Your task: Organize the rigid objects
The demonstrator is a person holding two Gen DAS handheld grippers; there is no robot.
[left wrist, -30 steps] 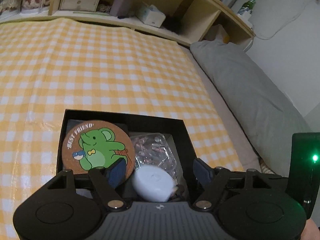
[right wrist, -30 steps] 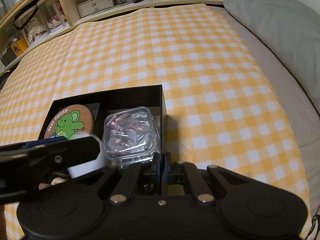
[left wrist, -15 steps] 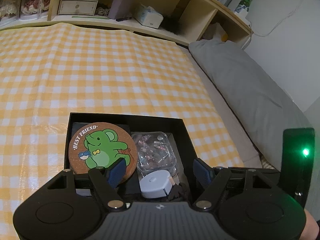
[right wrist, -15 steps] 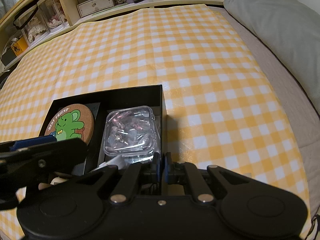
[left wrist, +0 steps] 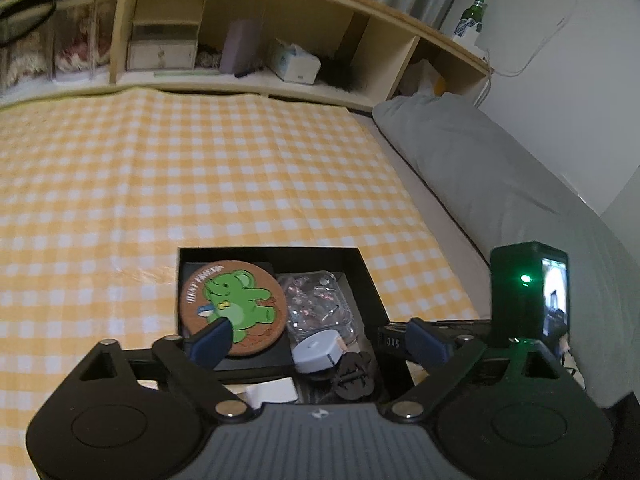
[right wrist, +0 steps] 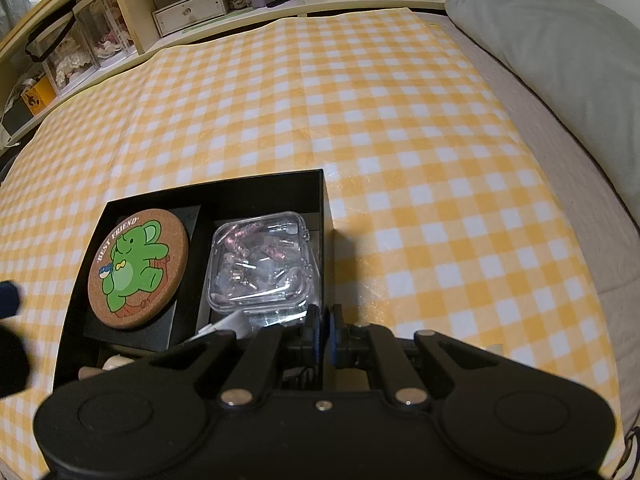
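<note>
**Left tool wide over the box, right tool pinched on its wall**

Your left tool [left wrist: 318, 344] stands spread wide, its jaws having just been opening, and nothing is pressed between its blue pads [left wrist: 210, 344]. It hangs above the near end of the black box [left wrist: 362, 258], with a small round white case [left wrist: 320, 350] lying loose in the box below the gap between the pads. Your right tool [right wrist: 325, 330] has its pads drawn together with only a thin slit between them, and the right-hand wall of the box [right wrist: 325, 216] runs straight into that slit; the pads appear to pinch that wall, though the contact itself sits low in the view.

Inside the box, a round cork coaster [right wrist: 138, 268] printed with a green cartoon elephant lies flat on a dark insert in the left half. Just beside it, in the right half, sits a clear plastic case [right wrist: 258, 260] filled with small pinkish pieces. Near the white case, at the box's near end, are a dark brown wooden-looking piece [left wrist: 354, 370] and a small white block [left wrist: 272, 394].

The box rests on a bed covered with a yellow and white checked cloth [right wrist: 360, 100]. A grey pillow [right wrist: 560, 36] lies along the right side of the bed, and wooden shelves [left wrist: 248, 52] holding boxes and a tissue pack run along the head of the bed.
</note>
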